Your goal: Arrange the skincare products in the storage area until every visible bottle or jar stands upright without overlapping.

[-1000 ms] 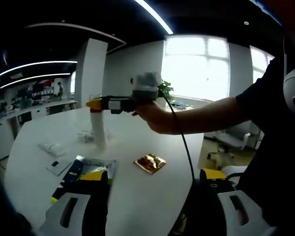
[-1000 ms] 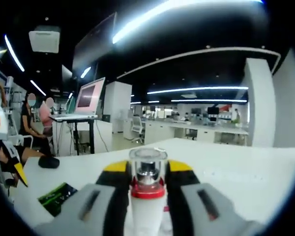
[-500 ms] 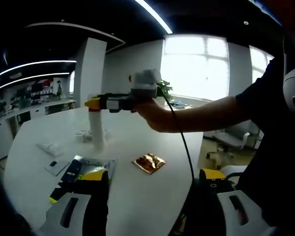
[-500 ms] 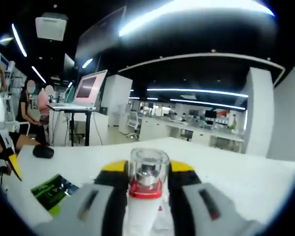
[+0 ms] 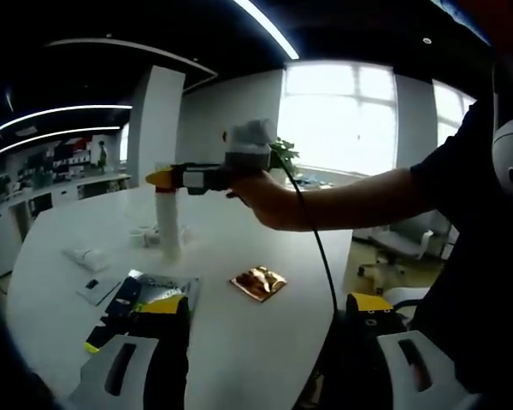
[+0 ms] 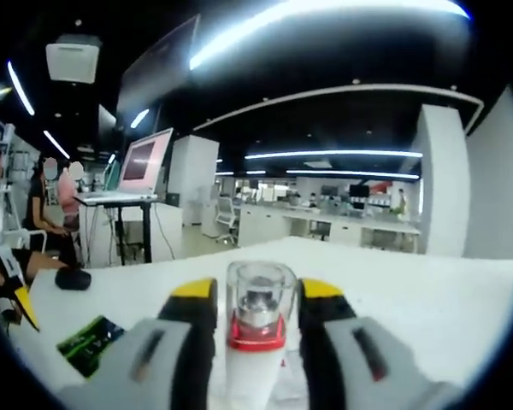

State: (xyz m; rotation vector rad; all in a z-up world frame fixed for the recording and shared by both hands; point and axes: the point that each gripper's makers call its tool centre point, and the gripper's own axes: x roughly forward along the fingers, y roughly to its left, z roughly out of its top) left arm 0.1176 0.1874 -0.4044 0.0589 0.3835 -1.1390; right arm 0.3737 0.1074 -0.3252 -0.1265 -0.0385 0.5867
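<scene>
A: the tall white bottle is stood upright on the white table, far side; it's clamped just under its clear cap by the right gripper.

B: likely light, rigid, tippy; best gripped lower down. Left gripper is seen spread apart, nothing held.

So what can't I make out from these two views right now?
- Right gripper view: the bottle runs off the bottom edge; the tool flanks it, contact unclear.
- Left gripper view: small items behind the bottle are too small to identify.
- Left gripper view: the left tool tips are dark.
</scene>
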